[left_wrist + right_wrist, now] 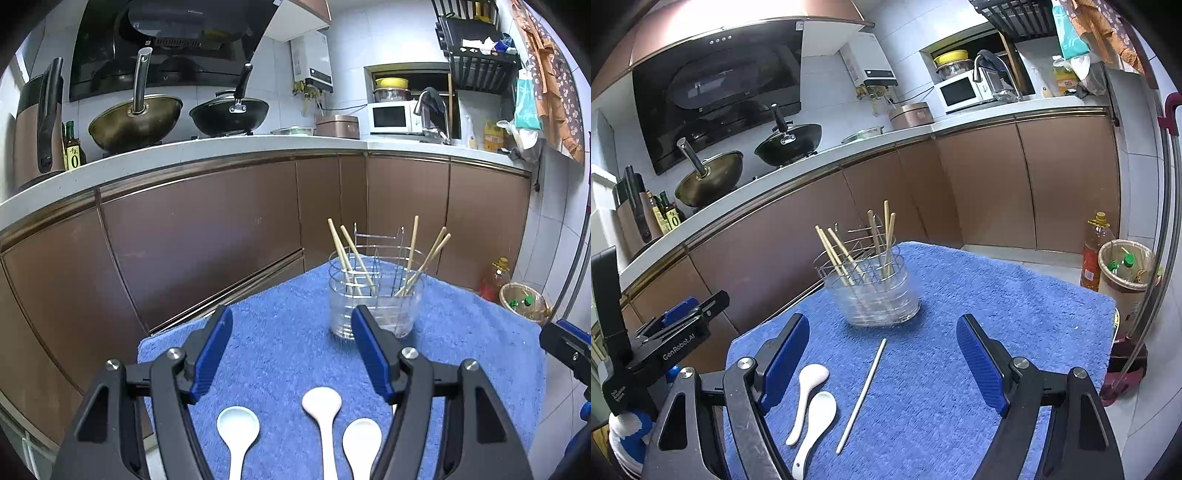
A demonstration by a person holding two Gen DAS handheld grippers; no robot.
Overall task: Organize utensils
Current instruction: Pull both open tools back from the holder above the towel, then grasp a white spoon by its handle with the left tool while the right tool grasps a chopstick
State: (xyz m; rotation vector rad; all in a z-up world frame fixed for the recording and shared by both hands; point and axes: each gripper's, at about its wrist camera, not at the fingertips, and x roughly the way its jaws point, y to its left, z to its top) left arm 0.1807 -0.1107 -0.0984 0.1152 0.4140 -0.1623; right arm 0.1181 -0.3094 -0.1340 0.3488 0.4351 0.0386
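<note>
A clear utensil holder [375, 291] [873, 288] with a wire insert stands on a blue towel [288, 332] [960, 295], several wooden chopsticks upright in it. Three white spoons [321, 410] lie on the towel below my left gripper [291, 332], which is open with nothing between its fingers. In the right wrist view, two white spoons [812, 391] and a single pale chopstick [862, 395] lie on the towel under my right gripper [882, 343], also open and holding nothing. The left gripper's body [657, 339] shows at the left edge.
Brown kitchen cabinets [203, 236] run behind the towel under a white counter with two woks [136, 118], oil bottles, a rice cooker and a microwave [393, 118]. On the floor at right stand an oil bottle [1095, 251] and a bin [1128, 273].
</note>
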